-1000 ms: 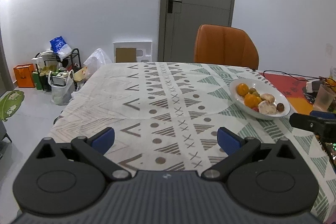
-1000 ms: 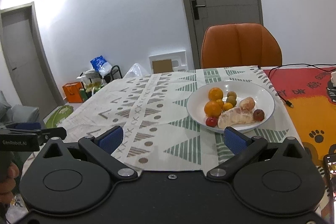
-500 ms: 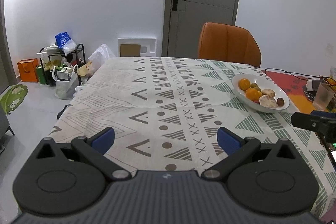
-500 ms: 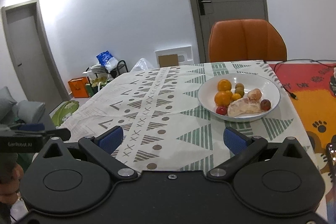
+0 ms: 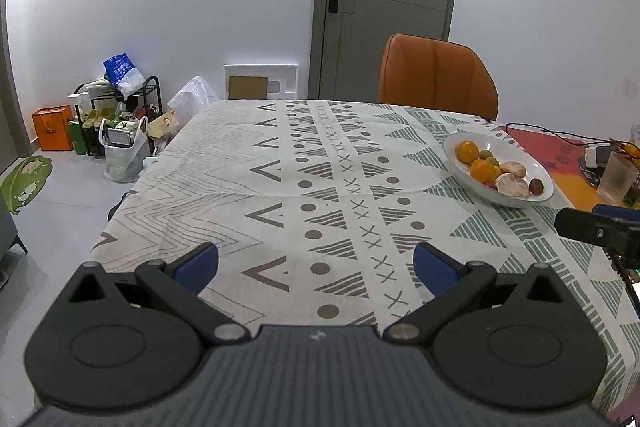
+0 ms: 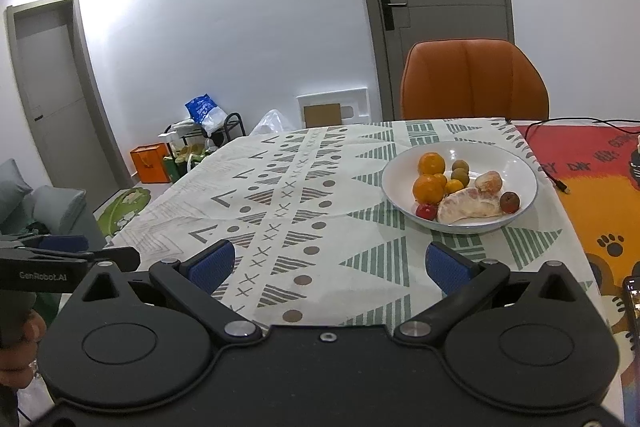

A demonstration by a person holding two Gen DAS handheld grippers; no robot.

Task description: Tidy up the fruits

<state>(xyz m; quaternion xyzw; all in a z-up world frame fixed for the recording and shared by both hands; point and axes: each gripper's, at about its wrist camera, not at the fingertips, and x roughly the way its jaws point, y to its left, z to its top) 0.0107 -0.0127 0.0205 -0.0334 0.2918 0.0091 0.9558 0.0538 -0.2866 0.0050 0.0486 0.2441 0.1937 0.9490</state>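
- Left gripper [image 5: 316, 269]: hovered low over the patterned tablecloth [image 5: 280, 187], jaws spread wide, nothing held.
- Right gripper [image 6: 326, 265]: same deal, wide open and empty, aimed at the white bowl [image 6: 516, 163] just ahead.
- Fruits [image 6: 460, 187]: all sat together in that bowl, oranges, peeled citrus segments, small red and green ones. None loose on the cloth.
- Step in hand: hard to call. Fit either a pile waiting to be sorted or a finished gathering.
- Any next grab: would need a soft pinch, especially on the peeled pieces.
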